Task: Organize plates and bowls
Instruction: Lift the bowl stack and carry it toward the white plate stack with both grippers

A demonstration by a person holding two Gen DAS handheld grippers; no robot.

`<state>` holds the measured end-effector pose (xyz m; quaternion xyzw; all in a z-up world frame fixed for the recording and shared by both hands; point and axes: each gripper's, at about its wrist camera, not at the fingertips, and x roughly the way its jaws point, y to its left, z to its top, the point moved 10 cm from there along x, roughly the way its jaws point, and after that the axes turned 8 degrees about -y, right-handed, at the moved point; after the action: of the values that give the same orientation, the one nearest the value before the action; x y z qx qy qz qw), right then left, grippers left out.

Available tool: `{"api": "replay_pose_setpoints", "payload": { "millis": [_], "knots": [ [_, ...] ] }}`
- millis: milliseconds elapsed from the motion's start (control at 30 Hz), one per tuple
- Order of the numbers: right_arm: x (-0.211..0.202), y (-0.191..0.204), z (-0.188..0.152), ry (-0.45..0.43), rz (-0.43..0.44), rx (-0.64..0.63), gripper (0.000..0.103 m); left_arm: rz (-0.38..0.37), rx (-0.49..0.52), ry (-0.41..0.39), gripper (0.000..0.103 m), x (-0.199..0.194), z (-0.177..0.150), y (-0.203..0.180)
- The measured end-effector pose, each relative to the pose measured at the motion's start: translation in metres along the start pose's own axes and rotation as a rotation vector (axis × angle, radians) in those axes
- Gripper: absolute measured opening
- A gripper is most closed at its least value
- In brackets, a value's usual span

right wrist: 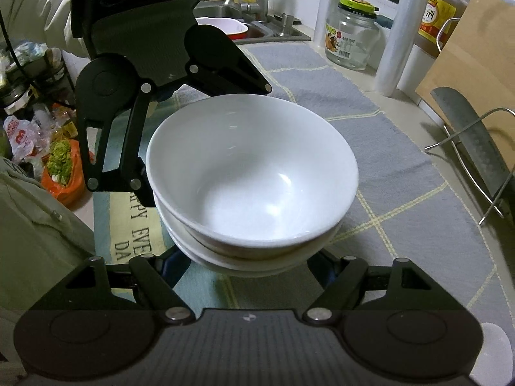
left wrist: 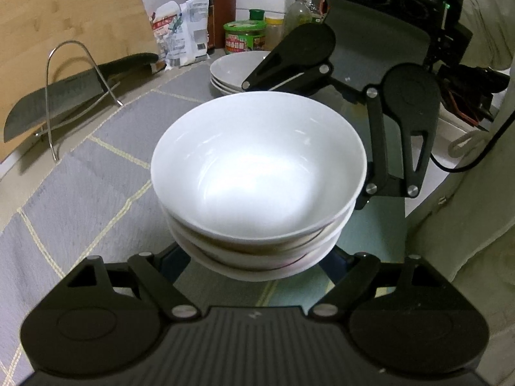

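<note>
Bowl stack (left wrist: 257, 177) between left claw (left wrist: 257, 267), right claw (right wrist: 254, 267); both gripping

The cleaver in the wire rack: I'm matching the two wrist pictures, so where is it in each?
Left wrist: cleaver at the left edge.
Right wrist: cleaver at the right edge.
Shared landmark: stack of white bowls, centre in both.

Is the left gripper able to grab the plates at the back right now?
Probably not. The left gripper seems to be gripping the stack of bowls, and that stack sits right between it and the plates.
</note>
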<state>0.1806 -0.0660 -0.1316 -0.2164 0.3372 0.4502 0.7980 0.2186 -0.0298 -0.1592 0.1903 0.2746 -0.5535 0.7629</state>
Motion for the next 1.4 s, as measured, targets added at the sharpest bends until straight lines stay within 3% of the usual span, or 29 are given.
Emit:
{"api": "replay_pose_setpoints", "payload": {
  "millis": [800, 1400],
  "knots": [
    [-0.081, -0.043, -0.053, -0.019, 0.028, -0.089, 0.082, 0.081, -0.04, -0.031, 0.085, 0.056, 0.081, -0.053],
    [-0.129, -0.099, -0.092, -0.03, -0.066, -0.048, 0.082, 0.054, 0.055, -0.041, 0.085, 0.117, 0.146, -0.065]
  ]
}}
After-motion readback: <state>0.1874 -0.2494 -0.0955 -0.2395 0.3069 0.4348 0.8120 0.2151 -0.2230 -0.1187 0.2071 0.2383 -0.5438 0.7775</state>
